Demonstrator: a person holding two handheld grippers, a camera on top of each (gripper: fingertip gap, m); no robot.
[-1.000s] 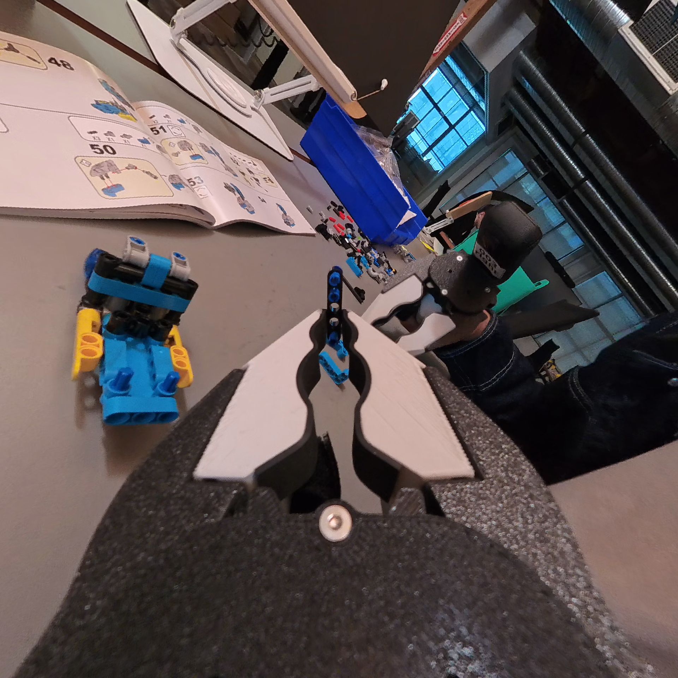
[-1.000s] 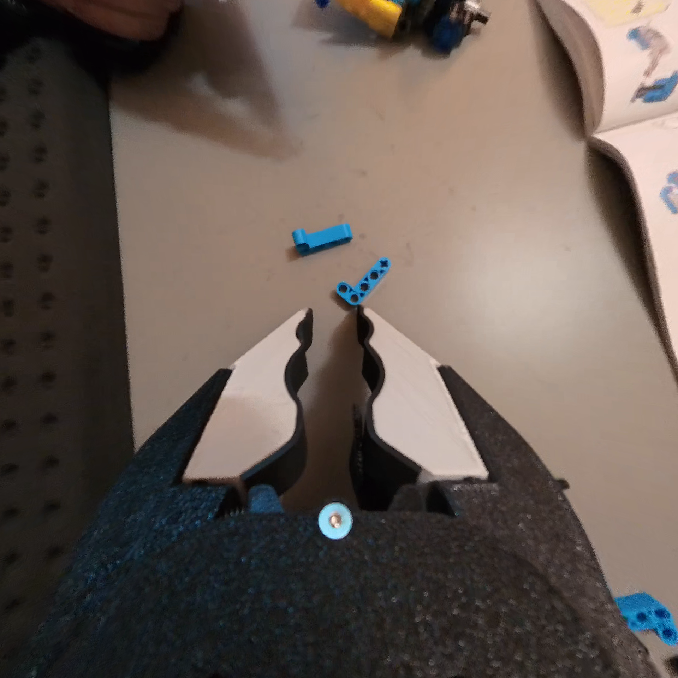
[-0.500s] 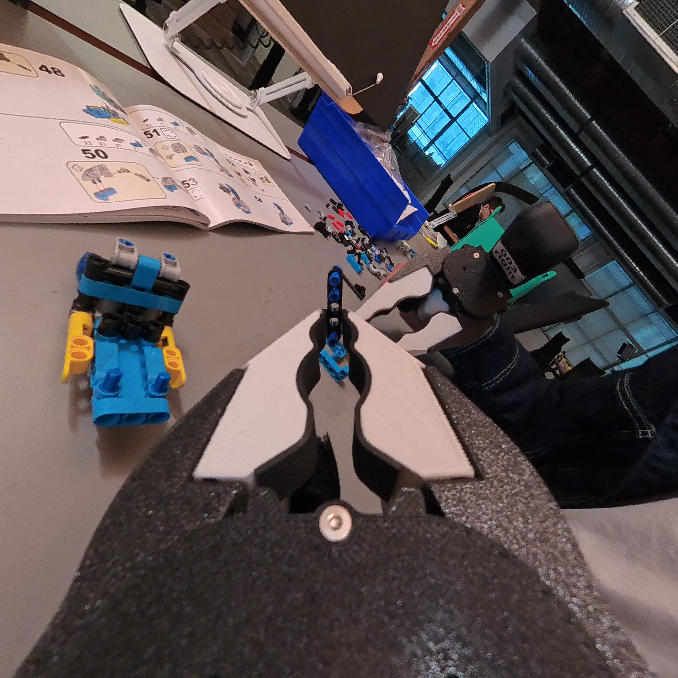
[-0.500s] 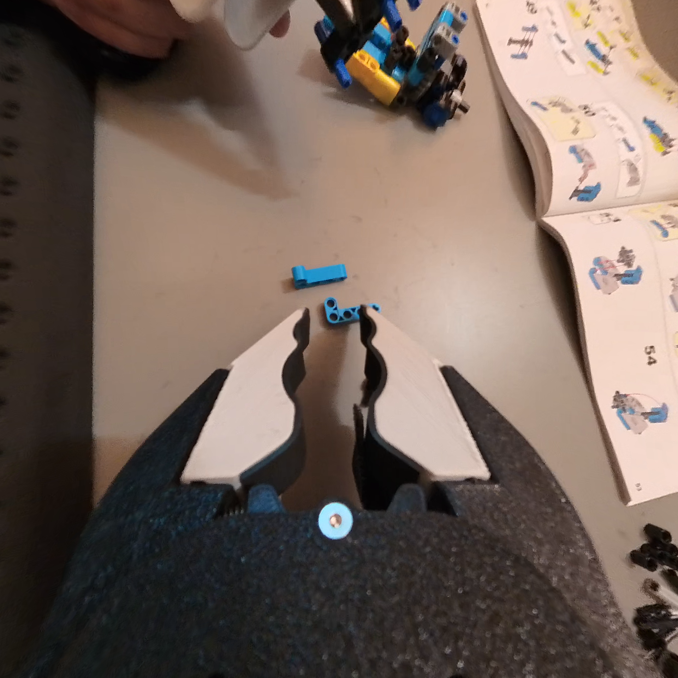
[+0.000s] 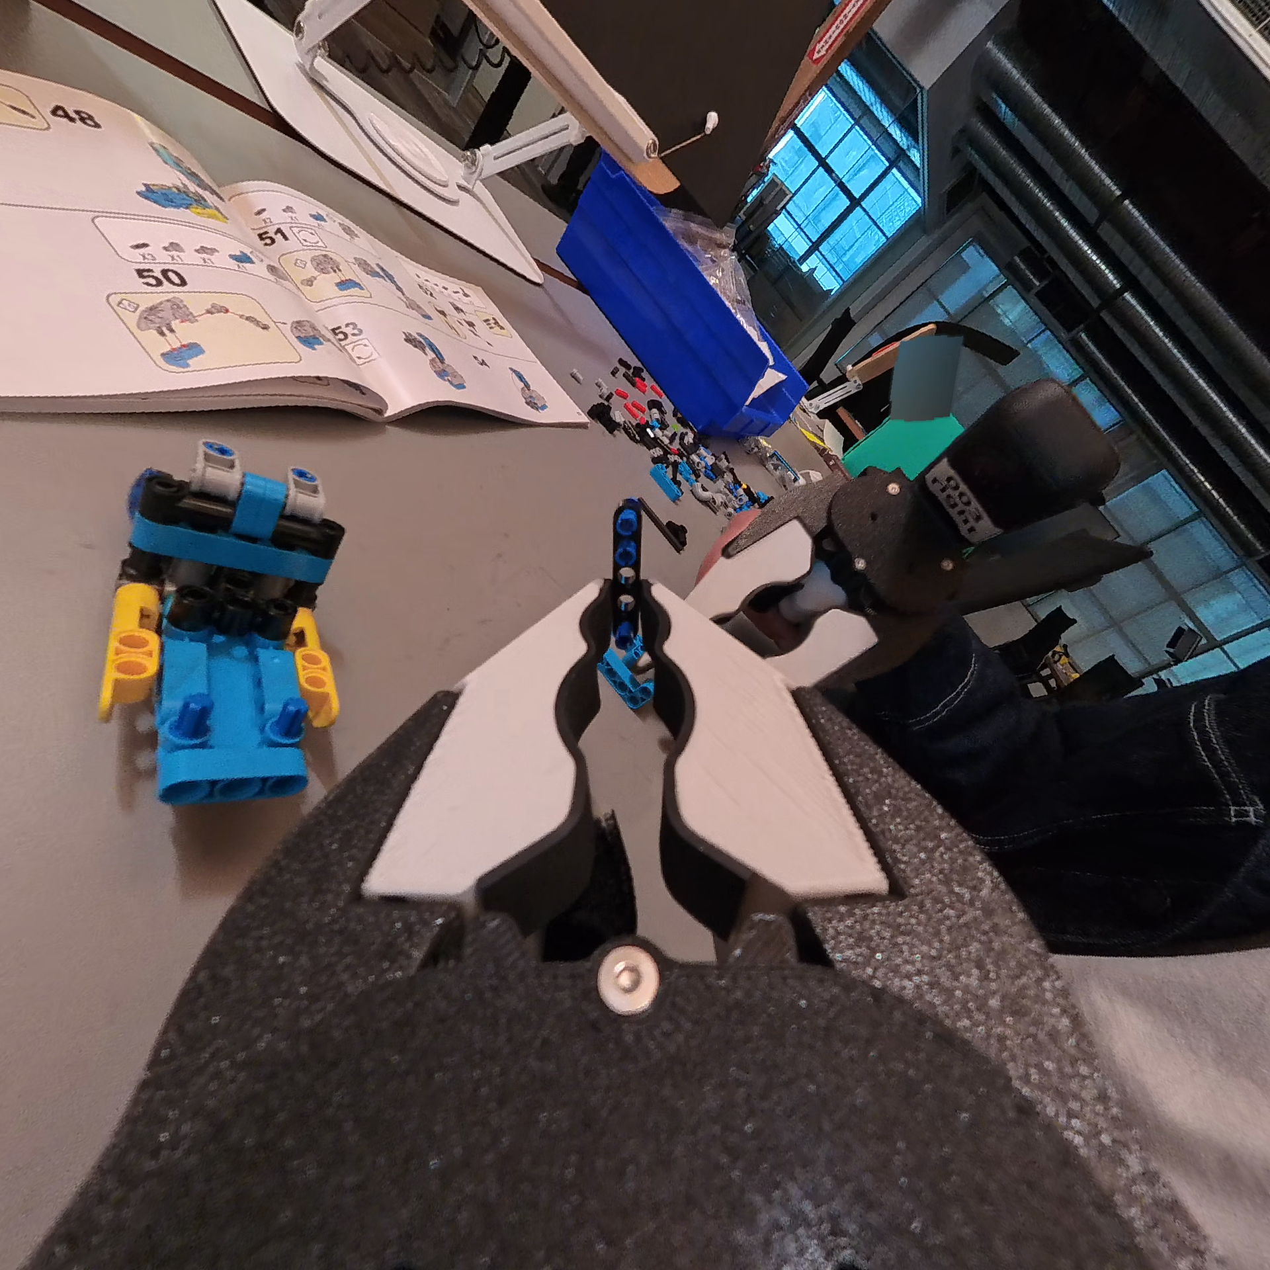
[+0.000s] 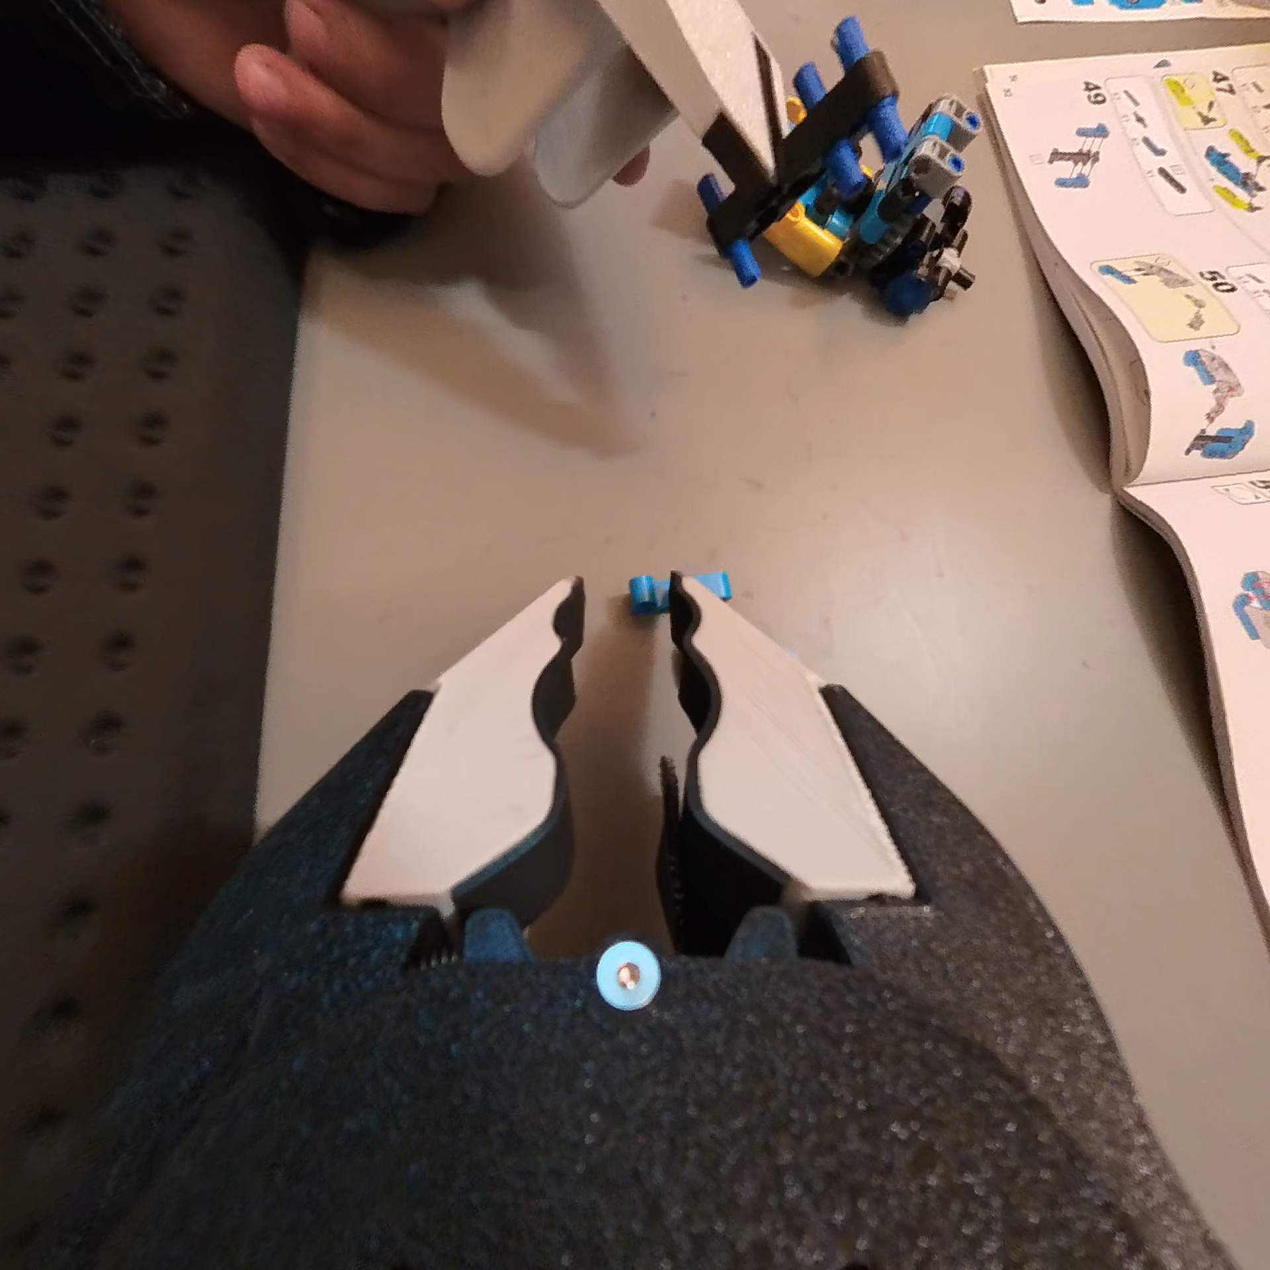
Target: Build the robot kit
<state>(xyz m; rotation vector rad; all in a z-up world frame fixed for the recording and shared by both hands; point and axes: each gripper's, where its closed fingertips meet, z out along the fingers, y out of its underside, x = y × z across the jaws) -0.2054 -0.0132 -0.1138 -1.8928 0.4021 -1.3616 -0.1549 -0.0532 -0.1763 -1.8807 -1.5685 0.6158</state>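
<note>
Your left gripper (image 5: 627, 592) is clamped on a black plastic beam studded with dark blue pins (image 5: 626, 558); the beam stands up between the pale fingertips (image 5: 550, 639) and rises past them. Below it, on the grey tabletop (image 5: 440, 522), a small light-blue angled beam (image 5: 625, 680) shows through the gap between the fingers.

Your right gripper (image 6: 627, 591) hangs over the same tabletop with its jaws apart and nothing between them. Just past its tips lies a small light-blue flat plastic link (image 6: 649, 592), partly hidden behind the right-hand finger; whether the finger touches it cannot be told.

To the left of your left gripper, well apart from it, a part-built toy vehicle of light-blue, yellow, black and grey bricks (image 5: 220, 618) rests on the table. Beyond it lies an open white instruction booklet (image 5: 227, 302). Farther along the table sits a scatter of small loose black, red and blue parts (image 5: 660, 440), and just behind them a long blue plastic bin (image 5: 673, 309).

In the right wrist view, your bare hand (image 6: 343, 103) grips the left tool at the top, near the table's edge.
</note>
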